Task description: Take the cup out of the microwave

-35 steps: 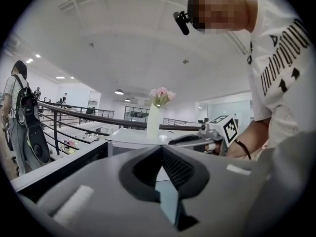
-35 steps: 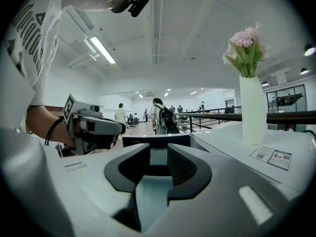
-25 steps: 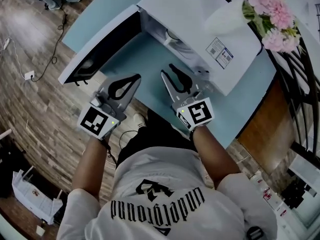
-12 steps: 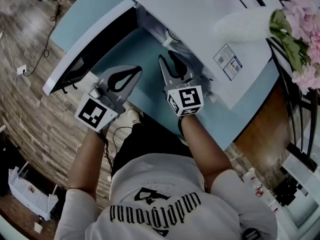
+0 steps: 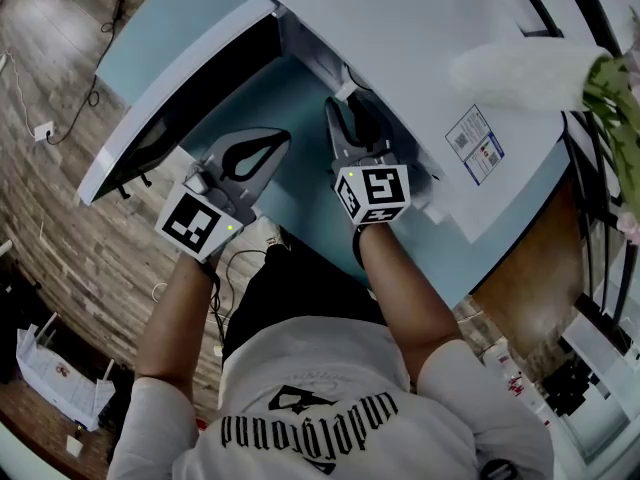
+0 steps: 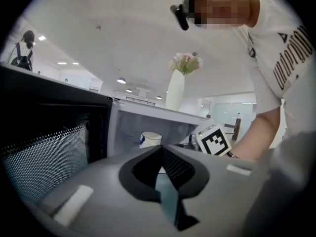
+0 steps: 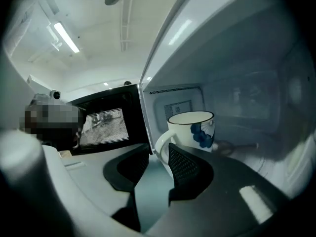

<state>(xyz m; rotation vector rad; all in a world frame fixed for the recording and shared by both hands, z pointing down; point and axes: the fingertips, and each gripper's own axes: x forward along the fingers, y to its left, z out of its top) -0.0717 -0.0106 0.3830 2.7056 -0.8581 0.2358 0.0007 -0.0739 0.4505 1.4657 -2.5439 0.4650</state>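
Note:
A white cup (image 7: 193, 128) with a blue flower stands inside the open white microwave (image 5: 400, 38), its handle turned toward me. My right gripper (image 7: 157, 151) is open at the cavity's mouth, jaws just short of the handle, nothing between them. From the head view the right gripper (image 5: 352, 115) reaches under the microwave's front edge. My left gripper (image 5: 280, 140) hovers over the teal table (image 5: 300, 193) beside the open door (image 5: 170, 98), shut and empty. In the left gripper view the cup (image 6: 150, 138) shows beyond the left gripper (image 6: 160, 148).
The microwave door (image 7: 106, 120) stands swung out to the left of both grippers. A white vase (image 5: 530, 68) with pink flowers rests on top of the microwave. Wood floor lies left of the table, with a cable and socket on it.
Both grippers have sunk and moved forward toward the microwave. The right gripper's tips now sit at the cavity mouth.

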